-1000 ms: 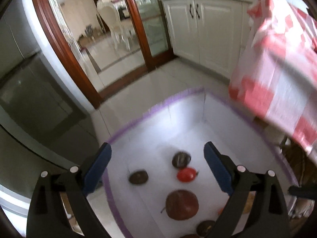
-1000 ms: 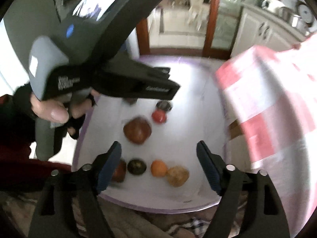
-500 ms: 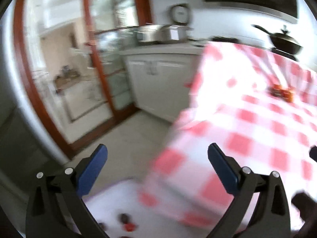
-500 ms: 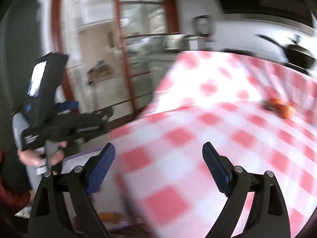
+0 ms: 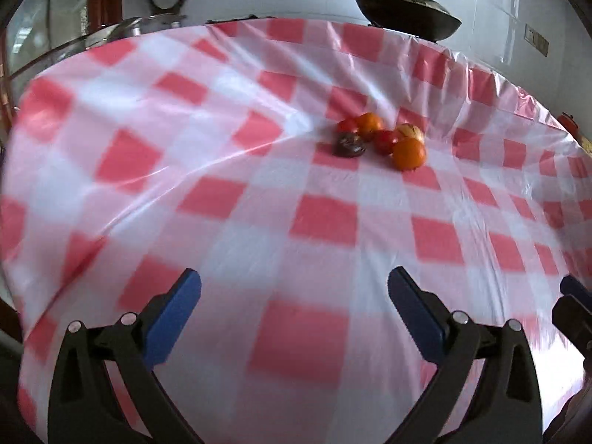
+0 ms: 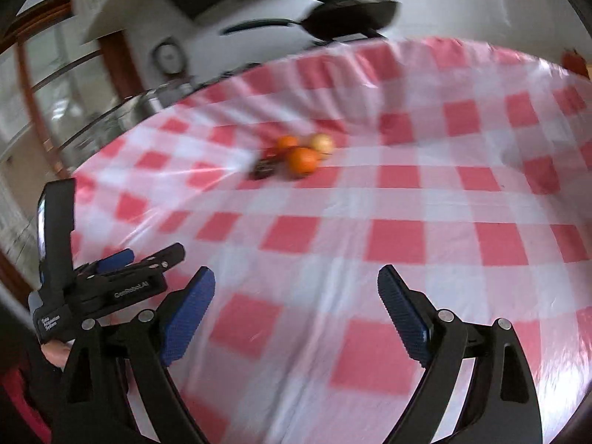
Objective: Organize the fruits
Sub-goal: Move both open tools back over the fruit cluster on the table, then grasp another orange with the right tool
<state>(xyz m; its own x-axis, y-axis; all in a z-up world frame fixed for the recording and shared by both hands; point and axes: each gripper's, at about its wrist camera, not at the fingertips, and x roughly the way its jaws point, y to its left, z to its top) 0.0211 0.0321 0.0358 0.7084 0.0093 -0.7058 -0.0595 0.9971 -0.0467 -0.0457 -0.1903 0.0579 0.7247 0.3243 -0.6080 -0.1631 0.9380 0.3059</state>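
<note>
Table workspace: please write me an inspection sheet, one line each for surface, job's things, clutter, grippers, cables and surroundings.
Surface: table under a red-and-white checked cloth, wrinkled.
Job's things: fruit cluster far from both grippers; two oranges, red fruits, one dark fruit, one yellowish fruit, packed close together.
Clutter: nothing seen on the cloth besides the fruit.
Grippers: left gripper open, empty; right gripper open, empty; both sets of jaws have just been opening, nothing between them.
Cables: nothing seen.
Surroundings: dark lidded pan behind the table; wood-framed glass door at the left.
</note>
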